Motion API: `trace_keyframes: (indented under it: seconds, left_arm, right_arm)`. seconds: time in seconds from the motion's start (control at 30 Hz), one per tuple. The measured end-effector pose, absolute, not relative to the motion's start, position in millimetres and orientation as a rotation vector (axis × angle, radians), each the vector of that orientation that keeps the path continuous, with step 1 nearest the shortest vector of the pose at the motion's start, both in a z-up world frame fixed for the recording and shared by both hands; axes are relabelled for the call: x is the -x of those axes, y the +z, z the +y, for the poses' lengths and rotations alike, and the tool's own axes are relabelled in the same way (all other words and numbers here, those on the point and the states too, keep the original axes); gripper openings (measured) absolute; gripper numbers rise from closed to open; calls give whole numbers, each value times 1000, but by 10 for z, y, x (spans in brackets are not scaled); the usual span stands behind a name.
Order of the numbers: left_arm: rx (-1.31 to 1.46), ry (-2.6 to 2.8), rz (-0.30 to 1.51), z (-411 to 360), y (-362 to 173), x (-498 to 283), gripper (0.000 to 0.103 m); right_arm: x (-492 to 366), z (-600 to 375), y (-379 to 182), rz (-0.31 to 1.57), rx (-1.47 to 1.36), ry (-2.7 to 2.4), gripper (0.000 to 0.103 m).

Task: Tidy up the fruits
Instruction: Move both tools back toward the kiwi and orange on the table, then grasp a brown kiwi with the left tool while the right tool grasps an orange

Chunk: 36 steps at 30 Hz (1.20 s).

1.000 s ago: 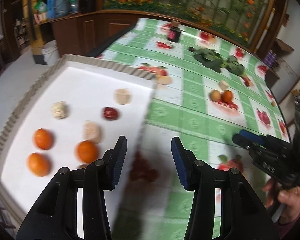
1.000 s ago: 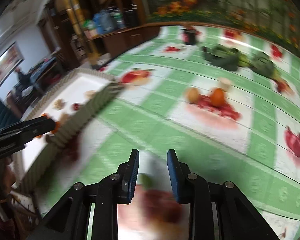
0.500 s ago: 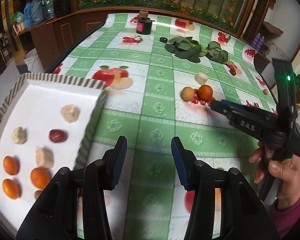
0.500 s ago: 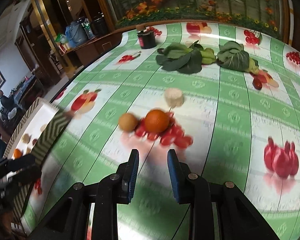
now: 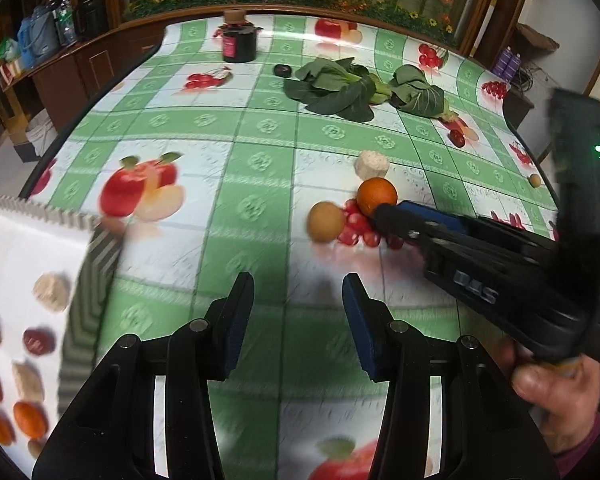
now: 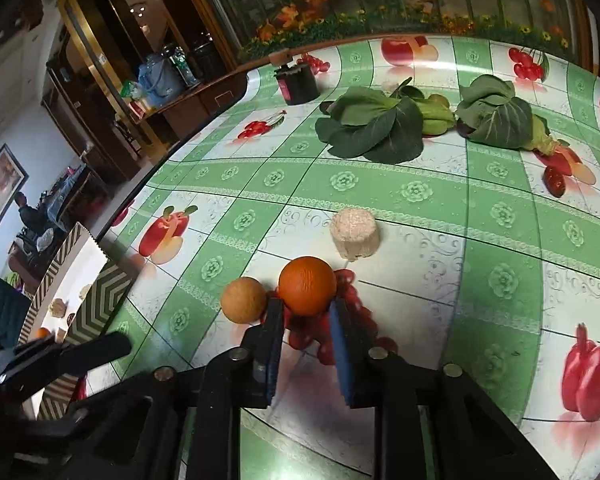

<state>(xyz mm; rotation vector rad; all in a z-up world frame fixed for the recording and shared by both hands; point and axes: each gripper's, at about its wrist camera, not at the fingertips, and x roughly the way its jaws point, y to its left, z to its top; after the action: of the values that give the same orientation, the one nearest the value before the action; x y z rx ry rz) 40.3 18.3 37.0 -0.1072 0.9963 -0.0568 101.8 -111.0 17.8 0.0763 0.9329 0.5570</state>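
Pick-up step: right tongs, jaws just narrowed, straddle the orange on the bench; contact seemingly not made. Left tongs half open, empty. Next: grip firmly, carry to tray

My two grippers, left and right, are black plastic with dark blue pads, silver screws, a small green light, and my sleeve is purple.
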Motion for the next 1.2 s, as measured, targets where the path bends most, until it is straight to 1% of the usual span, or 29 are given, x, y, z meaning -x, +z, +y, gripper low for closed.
trace_keyframes:
  seconds: [0.1,0.17,0.37,0.47,0.5,0.53,0.57,0.63,0.8,0.97,1.03,1.2]
  left_arm:
    - [103,-64,995,108,337,-545,46]
    - [90,-69,994,54,307,-634,46]
    - [69,-57,1020,-16,154,-854,46]
    - [70,-67,992,-7,151,-884,45]
    - [72,-71,991,2,145,-892,43]
    - [69,-71,983,9,147,-892,30]
    - [64,-71,982,14,147,-895,25]
    - [73,-75,979,46,148,-883,25]
    - [86,-55,968,136,174,-774,25]
    - [112,-51,958,221,253,-606,25]
    - [126,-61,954,257,290,-525,25]
    - [176,-90,944,371,375,-320,25]
  right_arm:
    - [-1021,-1226,271,905,-99,560,17]
    - [-1023,-1301,320,899,-104,550,17]
    - [-1084,-1430,313,910,-154,559,17]
    - [-1125,-1486,287,920,-182,546,21]
    - [-1130,-1489,279,925,-183,545,22]
    - [-1131,-1490,273,926,-183,544,22]
    - [-1133,-1486,269,926,-185,546,23]
    - [-1126,-1461,272,922,-195,575,24]
    - [-1095,-1265,278,902,-158,626,35]
    - [-1199,-1093,106,924,-100,584,35]
    - [-1214,-1130,104,908,-147,585,30]
    - [-1095,-1208,195,896,-162,569,30]
